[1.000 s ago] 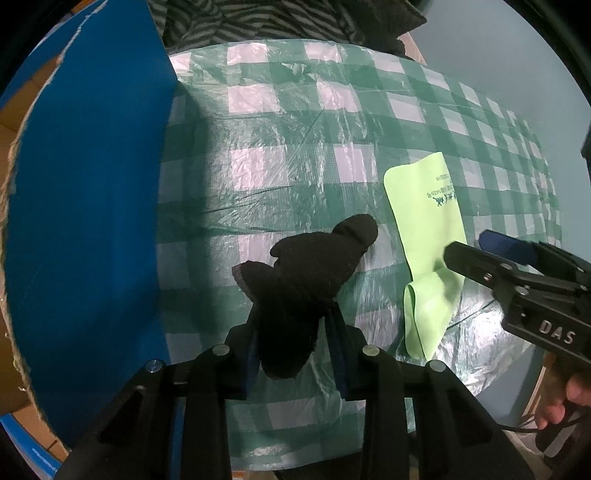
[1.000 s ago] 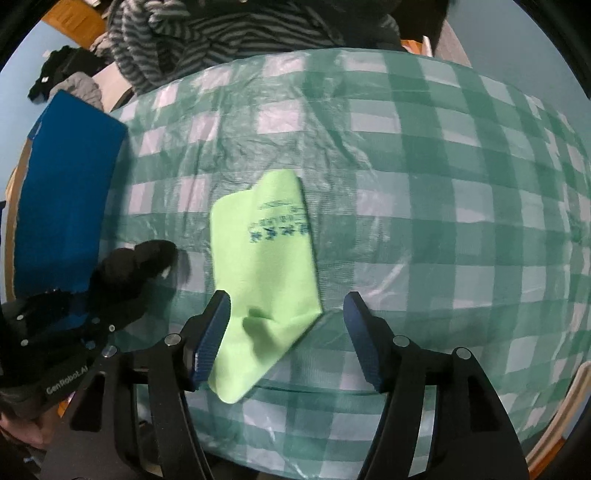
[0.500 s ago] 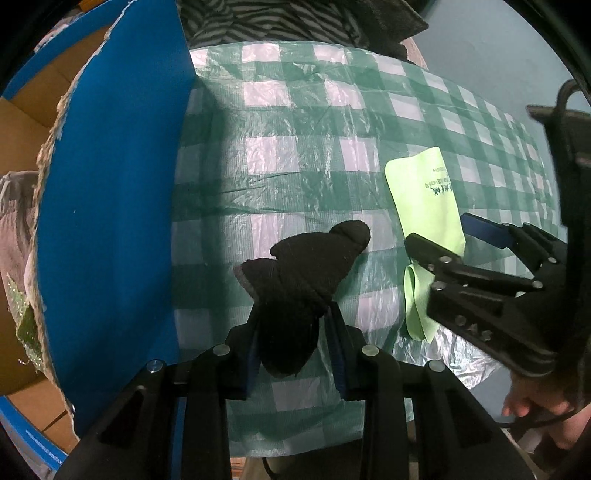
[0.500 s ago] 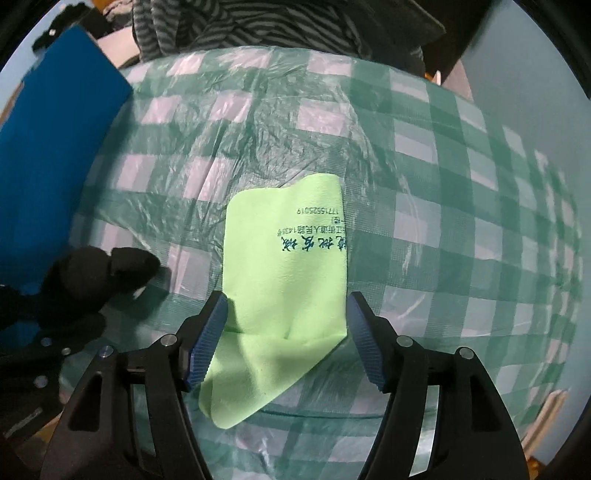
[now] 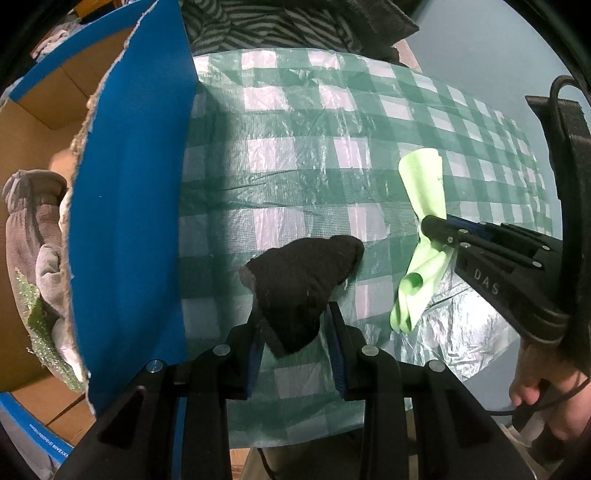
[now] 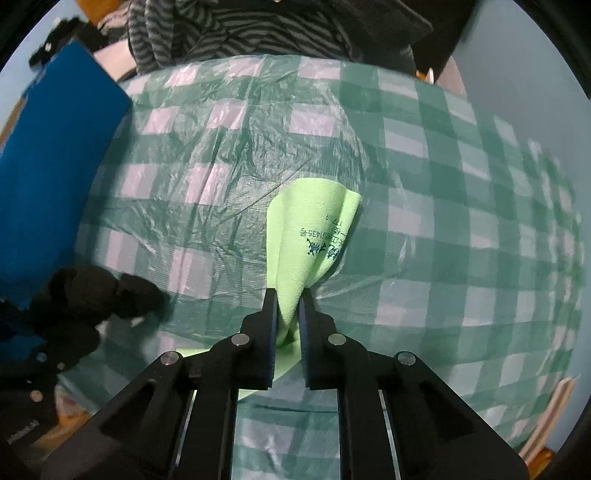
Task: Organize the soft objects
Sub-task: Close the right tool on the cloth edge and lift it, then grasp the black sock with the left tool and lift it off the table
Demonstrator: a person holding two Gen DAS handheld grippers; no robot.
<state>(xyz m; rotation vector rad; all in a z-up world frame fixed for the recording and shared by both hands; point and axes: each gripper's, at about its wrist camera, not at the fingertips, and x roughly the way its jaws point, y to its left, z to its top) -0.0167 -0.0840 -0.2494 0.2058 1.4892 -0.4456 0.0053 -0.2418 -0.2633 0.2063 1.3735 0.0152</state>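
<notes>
One blue box (image 5: 125,221) with grey cloth (image 5: 33,236) inside at left, one black sock (image 5: 299,284) clamped in the left hand-held gripper (image 5: 295,332) over the checked counter (image 5: 295,155), one green cloth (image 6: 310,240) pinched in the closed right hand-held gripper (image 6: 288,299), bunched above the counter.

Your colours at the table: green, black, blue.

You hold a lime-green thin cloth (image 6: 317,229) with dark blue print, and a black fuzzy sock (image 5: 303,277), over a green-and-white checked plastic tablecloth (image 5: 306,155). The cardboard box's bright blue flap (image 5: 129,206) shows brown inside; grey fabric (image 5: 33,229) and glittery green lie within. Grey-and-black striped clothing (image 6: 229,33) lies beyond.
</notes>
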